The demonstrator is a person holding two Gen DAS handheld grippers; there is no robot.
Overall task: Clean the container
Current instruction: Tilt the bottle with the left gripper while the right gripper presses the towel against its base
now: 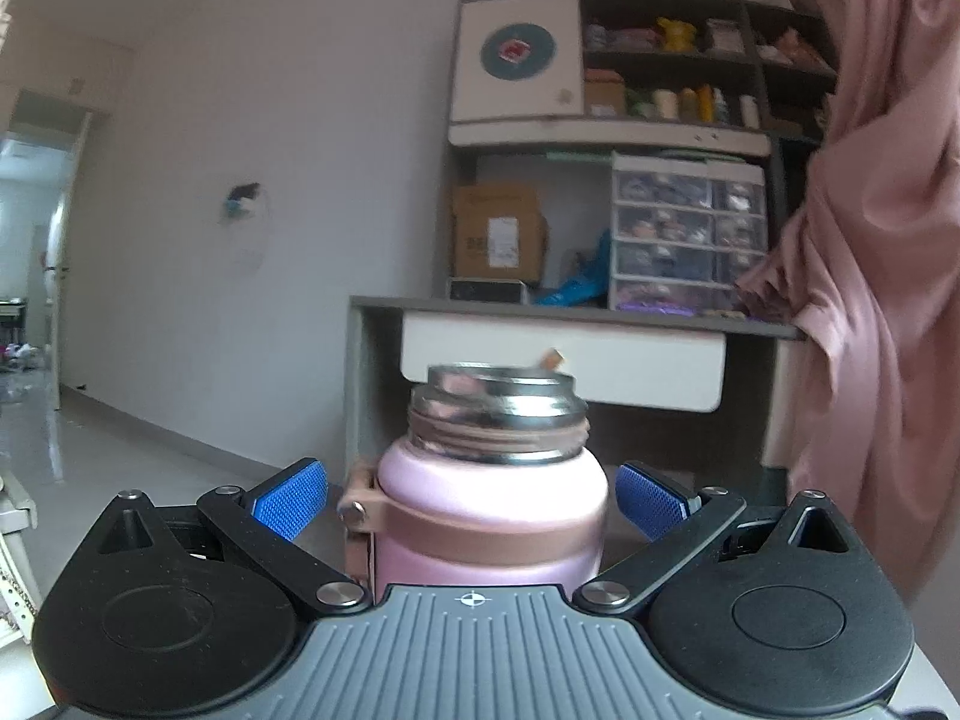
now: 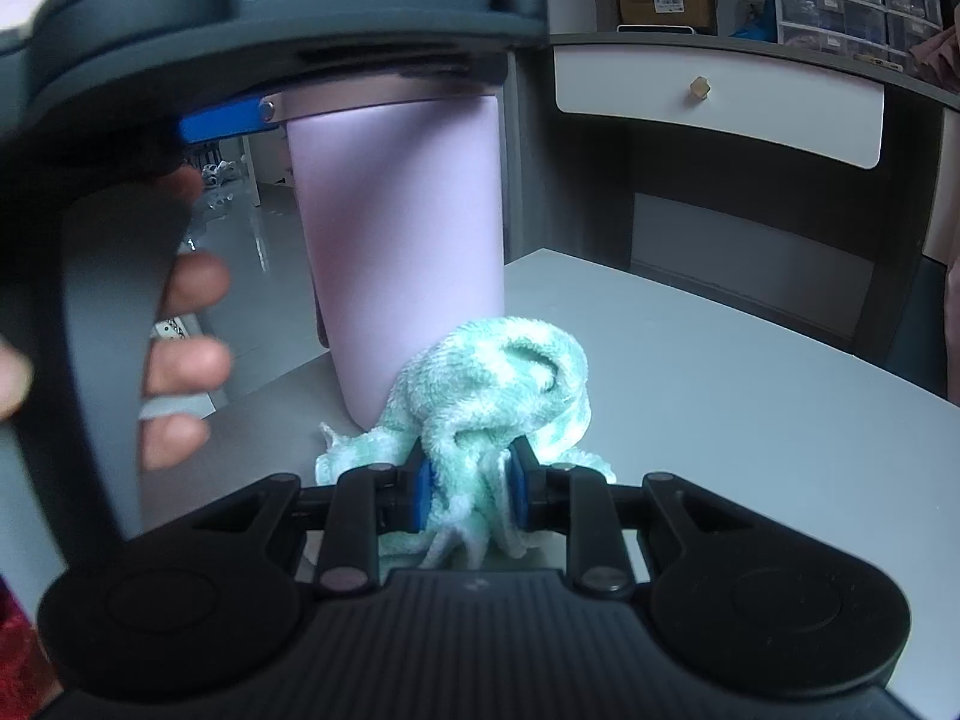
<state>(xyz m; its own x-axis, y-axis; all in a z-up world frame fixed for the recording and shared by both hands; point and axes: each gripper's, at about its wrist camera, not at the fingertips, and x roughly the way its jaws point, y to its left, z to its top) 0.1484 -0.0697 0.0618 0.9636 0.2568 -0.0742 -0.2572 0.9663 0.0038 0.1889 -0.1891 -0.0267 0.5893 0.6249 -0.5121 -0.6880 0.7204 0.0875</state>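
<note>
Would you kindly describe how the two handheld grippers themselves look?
Both match: the left gripper and right gripper have black linkage arms with silver rivets, rounded black housings, a ribbed grey centre plate and blue textured finger pads. Seen from the right wrist, the left gripper's body carries white "GenRobot.AI" lettering.

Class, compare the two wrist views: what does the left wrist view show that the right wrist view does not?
Only the left wrist view shows the pink bottle's open steel mouth and the left claw standing open around its shoulder. Only the right wrist view shows the right claw shut on a green-white cloth, plus the table. Both share the bottle and the desk drawer.
</note>
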